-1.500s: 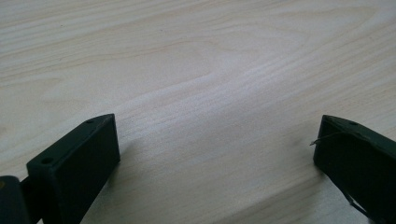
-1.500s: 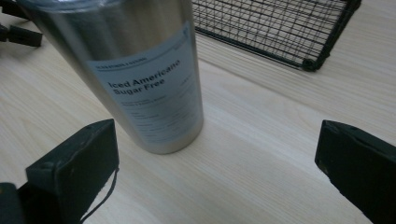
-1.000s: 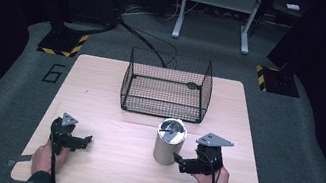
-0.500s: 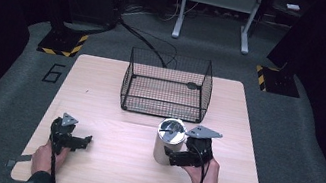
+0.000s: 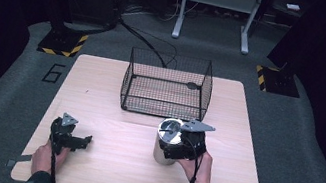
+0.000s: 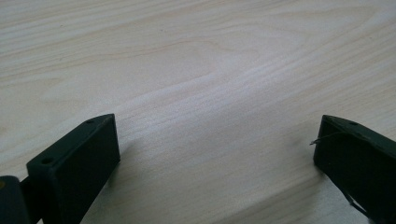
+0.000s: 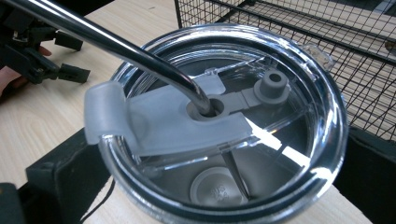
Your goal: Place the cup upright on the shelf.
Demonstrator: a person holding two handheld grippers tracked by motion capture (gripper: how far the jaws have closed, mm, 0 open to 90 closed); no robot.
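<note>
The steel tumbler (image 5: pixel 166 142) stands upright on the wooden table (image 5: pixel 116 83), in the right half of the near area, in front of the wire basket (image 5: pixel 167 84) and apart from it. The right gripper (image 5: pixel 180 147) is positioned against the tumbler from the right, held by the person's right hand (image 5: pixel 199 168). In the right gripper view, the two black jaws sit on either side of the tumbler body, just beside or touching its wall; whether they press on it cannot be told from the pictures. The same view looks down on the clear lid (image 7: pixel 224 121) of the tumbler, which carries a translucent flap (image 7: pixel 159 123) with a round hole. A metal straw (image 7: pixel 107 44) passes through that hole and leans up toward the upper left of that view. A small grey plug (image 7: pixel 273 84) is visible on the lid beyond the straw. The basket mesh lies just behind the tumbler in that view. The left gripper (image 5: pixel 84 139) rests low over the near left part of the table, held by the person's left hand (image 5: pixel 44 157), well apart from the tumbler. In the left gripper view its jaws stand wide apart, with bare wood grain between them and nothing gripped. The basket sits at the middle of the far side of the table, upright, open at the top.
</note>
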